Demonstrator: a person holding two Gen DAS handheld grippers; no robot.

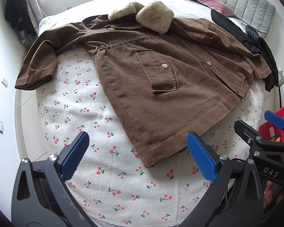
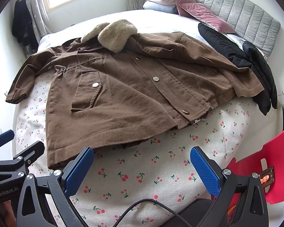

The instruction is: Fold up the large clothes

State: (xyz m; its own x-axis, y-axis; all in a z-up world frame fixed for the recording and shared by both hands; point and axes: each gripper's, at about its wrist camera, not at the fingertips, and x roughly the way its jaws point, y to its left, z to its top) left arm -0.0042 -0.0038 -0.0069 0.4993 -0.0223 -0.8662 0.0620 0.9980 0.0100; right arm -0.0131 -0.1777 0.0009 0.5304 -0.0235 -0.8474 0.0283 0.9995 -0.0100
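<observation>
A large brown coat (image 1: 142,79) (image 2: 123,98) with a beige fur collar (image 1: 153,17) (image 2: 115,34) lies face up on a cherry-print sheet (image 1: 104,170) (image 2: 151,170), its hem toward me. One sleeve (image 1: 37,64) (image 2: 22,81) spreads out to the left; the other sleeve (image 2: 208,56) is laid across the coat's right side. My left gripper (image 1: 138,157) hovers open just short of the hem, nothing between its blue pads. My right gripper (image 2: 142,172) also stands open, low over the sheet in front of the hem. Each gripper shows at the edge of the other's view.
A black quilted jacket (image 1: 255,43) (image 2: 246,62) lies at the coat's right edge. Pink cushions (image 2: 198,9), folded bedding (image 2: 157,1) and a grey headboard (image 2: 246,13) sit at the far end. A red chair (image 2: 265,166) stands at the right; a cable (image 2: 142,206) trails near me.
</observation>
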